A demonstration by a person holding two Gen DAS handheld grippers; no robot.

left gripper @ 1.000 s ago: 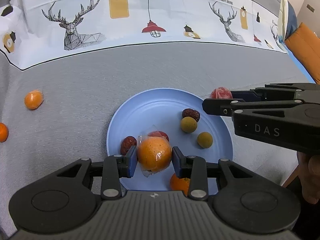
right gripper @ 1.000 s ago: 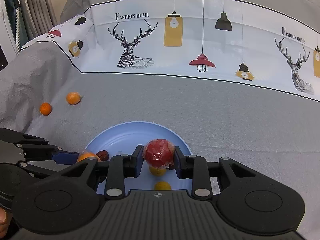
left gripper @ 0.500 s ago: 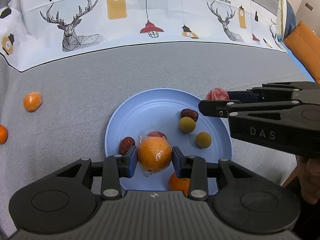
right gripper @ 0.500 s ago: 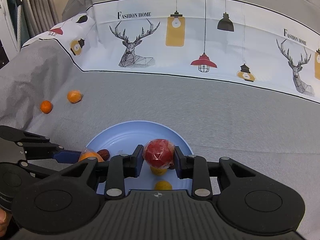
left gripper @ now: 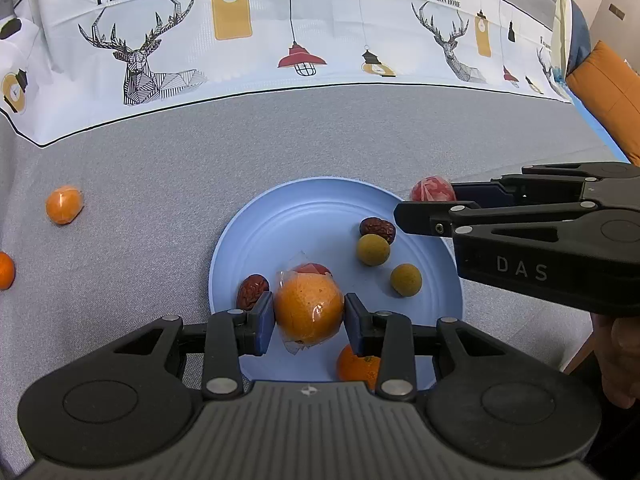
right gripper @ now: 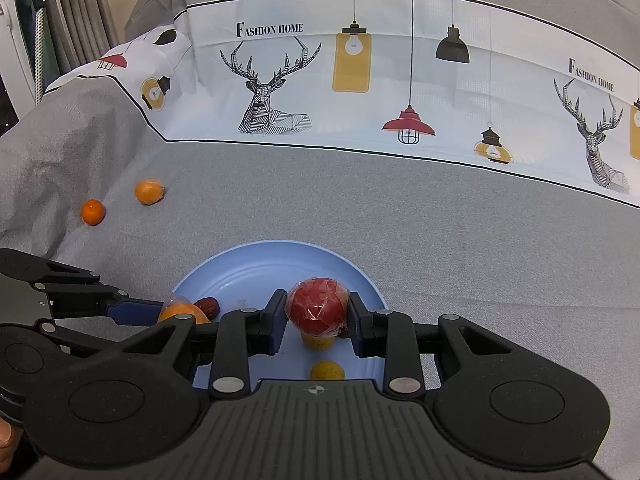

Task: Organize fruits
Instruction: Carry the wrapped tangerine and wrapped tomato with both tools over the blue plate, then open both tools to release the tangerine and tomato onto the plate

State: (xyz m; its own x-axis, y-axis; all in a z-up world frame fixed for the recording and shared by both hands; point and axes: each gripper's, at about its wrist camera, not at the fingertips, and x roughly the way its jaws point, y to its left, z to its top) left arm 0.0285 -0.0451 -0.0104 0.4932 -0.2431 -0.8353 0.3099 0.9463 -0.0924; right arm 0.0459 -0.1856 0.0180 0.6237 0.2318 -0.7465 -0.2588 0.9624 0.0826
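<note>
A blue plate (left gripper: 296,224) lies on the grey cloth; it also shows in the right wrist view (right gripper: 256,264). My left gripper (left gripper: 309,316) is shut on a plastic-wrapped orange (left gripper: 308,308) just above the plate's near side. My right gripper (right gripper: 318,316) is shut on a wrapped red fruit (right gripper: 318,306) above the plate's right rim; that fruit shows in the left wrist view (left gripper: 432,190). On the plate lie two dark red dates (left gripper: 252,290), two yellow-green round fruits (left gripper: 373,250), a red fruit (left gripper: 310,268) partly hidden behind the orange, and a small orange (left gripper: 356,364).
Two small oranges (left gripper: 64,205) (left gripper: 5,270) lie loose on the grey cloth to the left of the plate; they also show in the right wrist view (right gripper: 149,191) (right gripper: 93,212). A white printed cloth band (left gripper: 280,40) runs along the back. An orange cushion (left gripper: 608,92) sits far right.
Both grippers keep hold of their fruits. The right gripper has drifted slightly left over the plate's rim. The left gripper has barely moved.
</note>
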